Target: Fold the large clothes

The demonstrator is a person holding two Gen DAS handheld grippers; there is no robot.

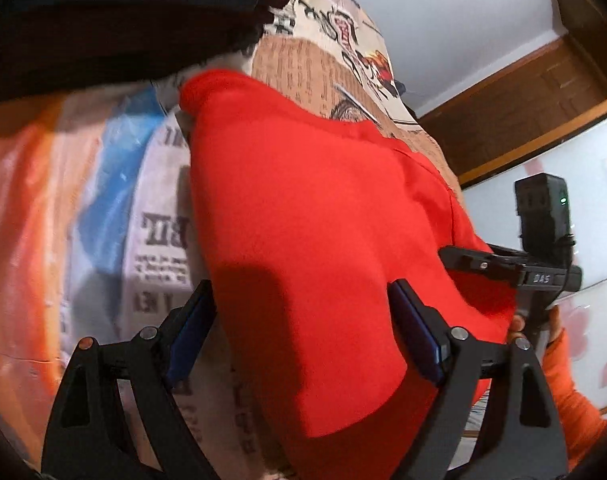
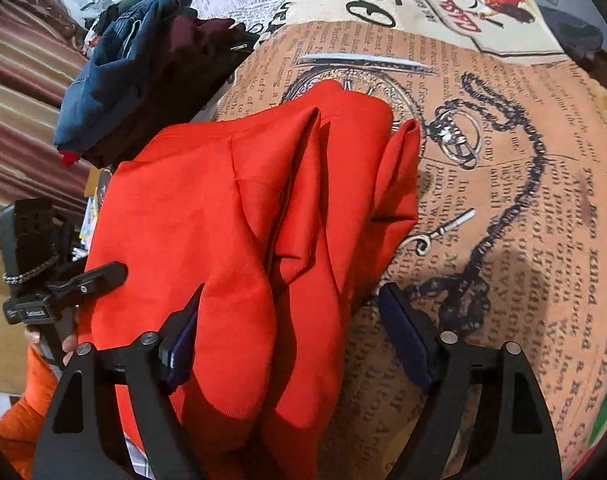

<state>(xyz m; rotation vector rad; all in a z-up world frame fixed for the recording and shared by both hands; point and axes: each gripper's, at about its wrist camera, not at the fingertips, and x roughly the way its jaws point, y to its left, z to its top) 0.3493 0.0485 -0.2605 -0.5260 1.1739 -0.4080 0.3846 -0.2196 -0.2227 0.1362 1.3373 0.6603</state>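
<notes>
The soft red fabric garment [image 2: 243,240] lies bunched on the newspaper-print bedspread [image 2: 503,184]; limp and light, it is best pinched at hem edges. Left gripper [image 1: 303,332] and right gripper [image 2: 291,332] jaws stand wide, holding nothing.

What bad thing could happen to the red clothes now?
The red garment lies bunched in deep folds, so a grab might catch just one layer and fold it crooked. The dark clothes pile sits right at its edge and could get dragged along. Both the left gripper and right gripper are open, holding nothing.
</notes>
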